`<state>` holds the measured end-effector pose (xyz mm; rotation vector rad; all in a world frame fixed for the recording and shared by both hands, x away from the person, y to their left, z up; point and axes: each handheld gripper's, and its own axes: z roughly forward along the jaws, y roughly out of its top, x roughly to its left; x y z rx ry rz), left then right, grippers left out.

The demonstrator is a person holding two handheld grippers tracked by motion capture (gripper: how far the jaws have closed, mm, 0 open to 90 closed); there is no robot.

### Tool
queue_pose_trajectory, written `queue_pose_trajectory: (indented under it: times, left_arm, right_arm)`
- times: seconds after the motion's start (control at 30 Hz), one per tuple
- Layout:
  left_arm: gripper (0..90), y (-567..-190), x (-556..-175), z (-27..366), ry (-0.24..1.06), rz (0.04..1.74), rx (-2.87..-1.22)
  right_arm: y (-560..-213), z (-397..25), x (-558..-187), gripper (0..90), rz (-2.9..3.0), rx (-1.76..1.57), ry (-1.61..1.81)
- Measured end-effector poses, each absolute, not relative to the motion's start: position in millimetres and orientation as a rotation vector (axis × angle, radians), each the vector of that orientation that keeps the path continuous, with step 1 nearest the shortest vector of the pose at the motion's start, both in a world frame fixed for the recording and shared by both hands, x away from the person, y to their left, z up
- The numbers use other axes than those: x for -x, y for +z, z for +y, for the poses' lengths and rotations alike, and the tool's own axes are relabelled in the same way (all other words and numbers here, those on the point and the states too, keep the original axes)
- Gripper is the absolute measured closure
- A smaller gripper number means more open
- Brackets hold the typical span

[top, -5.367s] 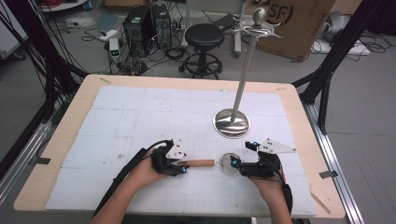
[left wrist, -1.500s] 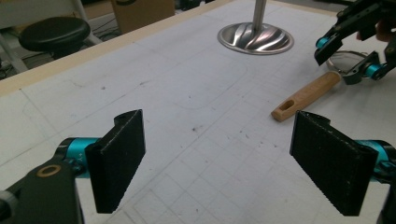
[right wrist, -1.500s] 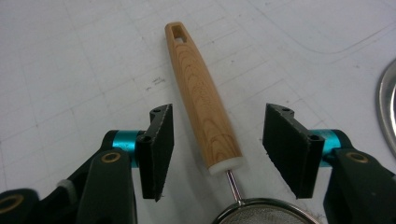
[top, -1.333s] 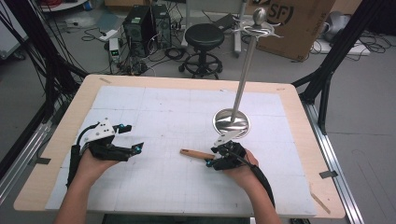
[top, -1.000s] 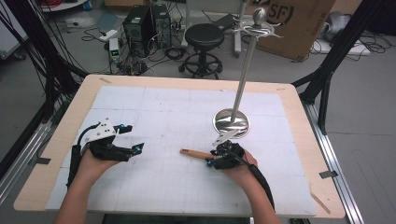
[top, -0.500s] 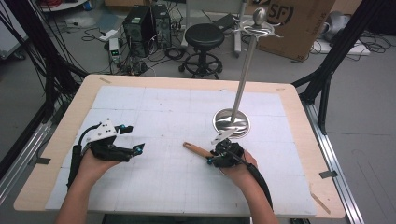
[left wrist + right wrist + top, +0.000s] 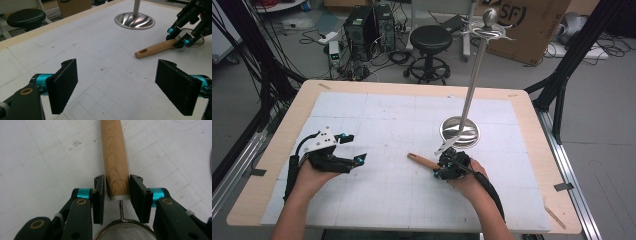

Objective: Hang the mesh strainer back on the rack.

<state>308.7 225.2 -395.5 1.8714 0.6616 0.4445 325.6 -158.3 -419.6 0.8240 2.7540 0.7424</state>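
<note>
Strainer is the thing in play here, a small mesh sieve with a round wooden handle, lying on the white gridded table at lower centre of the high view. The right gripper has its jaws pinching that handle at the very end nearest the mesh, black ribbed pads flat against smooth, pale-grained wood, with a thin metal stem running back from the handle to the wire-rimmed bowl. The handle's long axis runs straight away from the jaws, pointing up and left across the high view toward the left gripper. That one hovers low at the left of the table, jaws spread wide and holding nothing, and from its own view the handle's slotted free end points roughly its way. Just beyond the right hand stands a polished steel stand, round dished base, slim upright pole. A lift toward that stand looks likely, and the right hand is plainly the nearer.
</note>
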Motion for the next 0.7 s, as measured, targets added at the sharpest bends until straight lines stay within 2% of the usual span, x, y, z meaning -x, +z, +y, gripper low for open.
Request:
queue_pose_trajectory:
  times: [0.53, 0.7]
  left_arm:
    - [19.0, -397.8, -309.3, 221.5, 0.440, 0.657, -1.889]
    - [19.0, -398.2, -309.4, 221.6, 0.437, 0.664, -1.888]
  right_arm:
    - [-414.6, -146.2, -343.0, 67.6, 2.885, -0.819, 0.564]
    - [-414.8, -144.1, -337.6, 68.6, 2.853, -0.766, 0.558]
